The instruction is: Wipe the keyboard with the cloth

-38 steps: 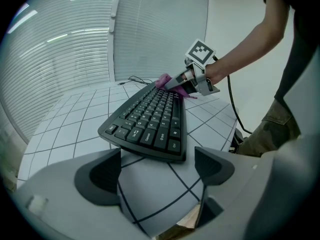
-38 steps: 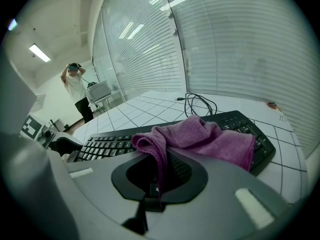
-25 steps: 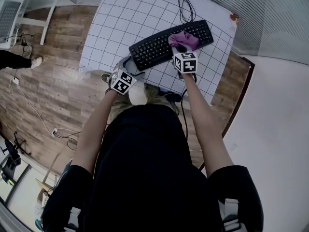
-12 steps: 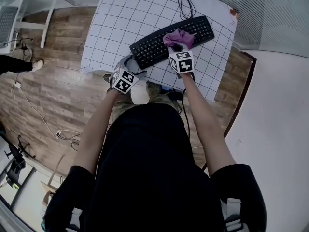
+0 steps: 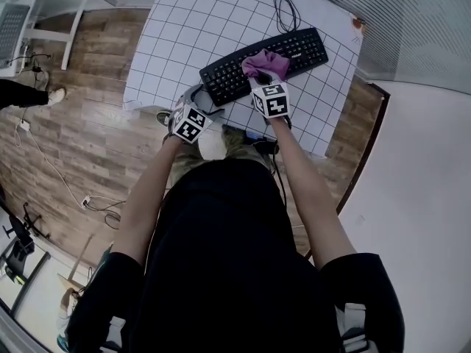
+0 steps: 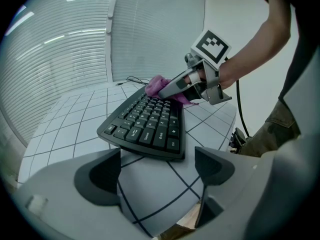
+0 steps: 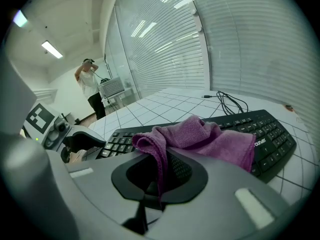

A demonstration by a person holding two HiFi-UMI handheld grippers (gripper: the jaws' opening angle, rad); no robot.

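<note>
R gripper (image 7: 159,181) is clamped hard on the cloth (image 7: 200,136): jaws closed, a fold of the purple fabric pinched between them, the rest bunched up and draped fwd over the keys. Cloth sits on top of the kbd (image 5: 228,79), approx mid-board, a bit toward the end nearer the cable (image 5: 283,9). In the head view your R gripper's marker cube is just on the near side of the cloth, tips angled down onto the keys. L gripper (image 6: 157,166) is wide open w/ nothing held. Only the bare grid of the table (image 6: 65,129) shows between its jaws, and the kbd's end is just ahead of the tips; can't tell if they touch. That gripper is low at the table's near edge, by the kbd end opposite the cable. Kbd is black and lies diagonal on the white gridded table, flat. The cable is looped loosely on the table just beyond the kbd's far side. From the L gripper view your R gripper comes in at a slant from the right, w/ the cloth wadded under its tips on the far half of the board. Blinds (image 7: 220,39) run behind the table on the far side. Wood floor (image 5: 88,138) is to your left of the table. In the R gripper view a person (image 7: 90,86) stands well off in the bg, one arm raised to the head.
</note>
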